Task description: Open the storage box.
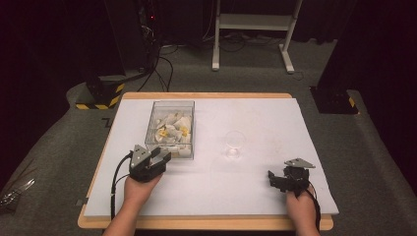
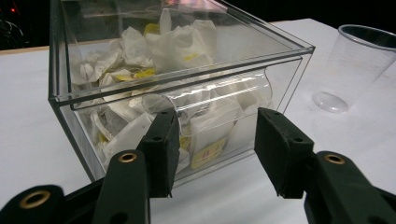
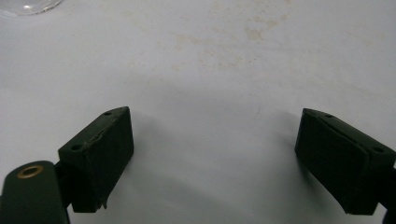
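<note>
Just before the left tool (image 2: 212,154), half-open and empty: clear acrylic tea-bag box (image 2: 177,88), rigid, slick, light; likely hold, its curved drawer lip (image 2: 219,91).

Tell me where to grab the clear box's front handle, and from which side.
Probably best on the curved clear handle across the front wall of the clear box, coming level from the person's side. It sticks out as a rounded lip, so the left hand-held gripper, open and already facing it, could likely hook or pinch it.

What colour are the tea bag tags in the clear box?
Yellow tags, best in the left gripper view.
</note>
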`<state>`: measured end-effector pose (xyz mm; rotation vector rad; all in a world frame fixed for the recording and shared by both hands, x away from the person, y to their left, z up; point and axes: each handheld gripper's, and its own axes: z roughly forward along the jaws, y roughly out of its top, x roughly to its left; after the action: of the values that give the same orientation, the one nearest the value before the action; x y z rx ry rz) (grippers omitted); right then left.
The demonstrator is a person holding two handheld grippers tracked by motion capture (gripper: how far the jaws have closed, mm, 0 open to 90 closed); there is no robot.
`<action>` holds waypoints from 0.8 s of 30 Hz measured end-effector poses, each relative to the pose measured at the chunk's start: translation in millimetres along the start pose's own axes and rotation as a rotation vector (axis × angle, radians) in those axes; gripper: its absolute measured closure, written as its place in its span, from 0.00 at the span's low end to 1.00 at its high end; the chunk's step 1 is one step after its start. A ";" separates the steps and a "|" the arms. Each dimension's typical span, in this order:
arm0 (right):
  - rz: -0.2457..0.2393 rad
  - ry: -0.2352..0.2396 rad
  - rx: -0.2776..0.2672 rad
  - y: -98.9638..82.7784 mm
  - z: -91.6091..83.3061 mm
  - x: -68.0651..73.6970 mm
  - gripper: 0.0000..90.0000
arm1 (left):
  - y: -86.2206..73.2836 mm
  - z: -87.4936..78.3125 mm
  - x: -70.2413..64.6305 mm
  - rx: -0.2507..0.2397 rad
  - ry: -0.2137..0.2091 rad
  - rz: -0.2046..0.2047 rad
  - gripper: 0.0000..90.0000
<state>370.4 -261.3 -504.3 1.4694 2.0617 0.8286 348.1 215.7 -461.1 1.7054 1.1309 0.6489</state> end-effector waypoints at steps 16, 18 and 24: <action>0.000 0.000 0.000 0.0 0.0 0.0 0.13 | -7.4 -14.2 -3.2 -0.006 -0.011 -0.011 0.64; -0.002 0.000 -0.001 0.0 0.1 -0.2 0.13 | -8.0 -15.9 -3.8 -0.005 -0.011 -0.007 0.65; 0.000 0.000 0.000 0.0 0.0 0.0 0.13 | -9.8 -21.2 -6.8 0.004 -0.011 0.006 0.65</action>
<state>370.4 -261.3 -504.2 1.4694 2.0618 0.8287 324.1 219.6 -461.0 1.7146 1.1203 0.6413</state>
